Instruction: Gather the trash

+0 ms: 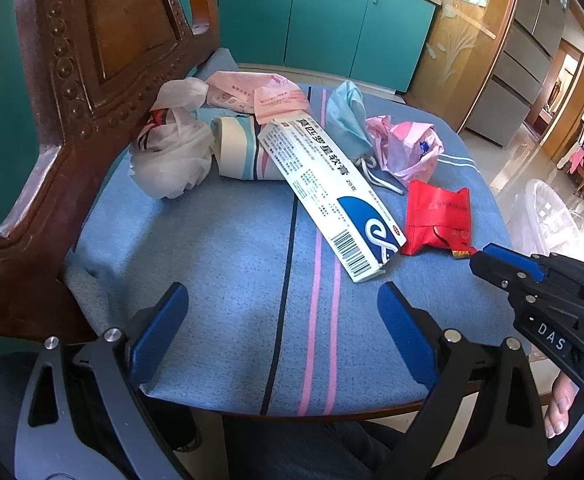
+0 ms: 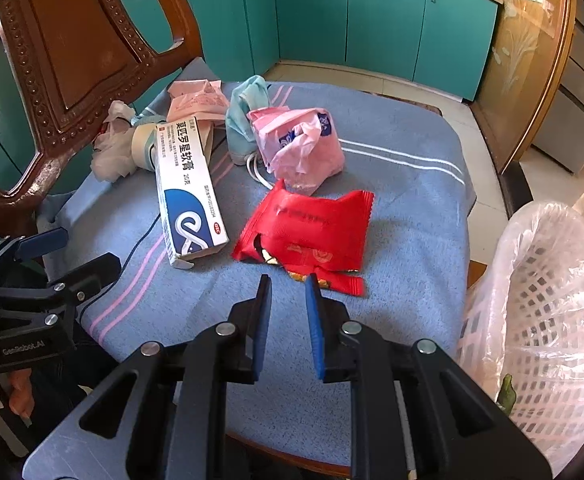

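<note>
Your right gripper (image 2: 287,280) has its jaws nearly together, pinching the near corner of the red wrapper (image 2: 308,228); your left gripper (image 1: 281,300) hangs with jaws wide apart and nothing between them above the front edge of the chair cushion (image 1: 219,248). Off the cushion's right edge stands the lined basket (image 2: 540,300). At the cushion's centre lies the ointment box (image 1: 324,192), touching the wrapper's left side. Behind both sits the pink bag (image 2: 304,144).
</note>
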A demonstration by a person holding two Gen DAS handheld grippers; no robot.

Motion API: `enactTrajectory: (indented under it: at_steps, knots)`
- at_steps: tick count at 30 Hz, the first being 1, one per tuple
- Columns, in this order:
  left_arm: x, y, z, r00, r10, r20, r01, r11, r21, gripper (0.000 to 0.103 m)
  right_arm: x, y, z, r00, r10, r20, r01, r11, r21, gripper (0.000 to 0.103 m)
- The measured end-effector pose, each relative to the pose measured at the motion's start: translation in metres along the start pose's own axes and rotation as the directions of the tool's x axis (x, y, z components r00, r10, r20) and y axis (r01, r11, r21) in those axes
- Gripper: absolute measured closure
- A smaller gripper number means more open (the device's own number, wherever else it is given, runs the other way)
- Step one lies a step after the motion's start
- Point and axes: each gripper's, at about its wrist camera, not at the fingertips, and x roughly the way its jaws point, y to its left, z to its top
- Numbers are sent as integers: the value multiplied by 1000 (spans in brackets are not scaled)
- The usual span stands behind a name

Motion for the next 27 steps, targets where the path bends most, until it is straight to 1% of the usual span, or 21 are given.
enactTrajectory:
  at_steps: [6, 9, 10, 13, 17, 19, 22, 23, 24, 26, 27]
  knots:
    - [-2, 10, 9, 1000, 0, 7, 1, 999, -32, 7, 2, -1, -2, 1000, 6, -12, -6, 1000, 5, 83]
    - [-2, 12, 15, 1000, 3, 5, -2, 1000, -30, 7, 1, 0, -4, 1000, 8, -9, -8, 1000, 3, 82]
    - [0, 12, 18, 1000, 6, 3, -6, 1000, -26, 6, 1, 0, -4, 1000, 11, -10, -11, 1000, 4, 80]
    - [7, 7, 24, 1000, 2, -14, -2, 1000, -20, 6, 2, 1, -5, 1000, 15, -10, -15, 1000, 6, 70]
    - [19, -6, 38, 999, -23, -33, 23, 1000, -5, 6, 2, 1, -5, 1000, -12, -6, 12, 1000, -11, 63]
    - [28, -16, 48, 998, -38, -43, 38, 999, 0, 6, 0, -1, -4, 1000, -24, 0, 24, 1000, -13, 58]
    - [42, -28, 62, 994, -82, -73, 79, 996, -35, 6, -5, -6, -1, 999, -33, 12, 33, 999, -6, 55]
    - [48, -33, 65, 993, -84, -87, 81, 996, -42, 6, -8, -8, 0, 999, -38, 19, 38, 999, -2, 54]
    - [53, -39, 67, 992, -82, -92, 79, 996, -38, 6, -10, -10, 1, 999, -41, 24, 41, 999, 2, 53]
    - [60, -47, 68, 993, -65, -97, 64, 998, -18, 6, -16, -16, 2, 998, -53, 41, 53, 998, 15, 46]
    - [65, -52, 68, 994, -41, -102, 41, 999, -4, 6, -18, -19, 1, 997, -59, 45, 59, 998, 20, 46]
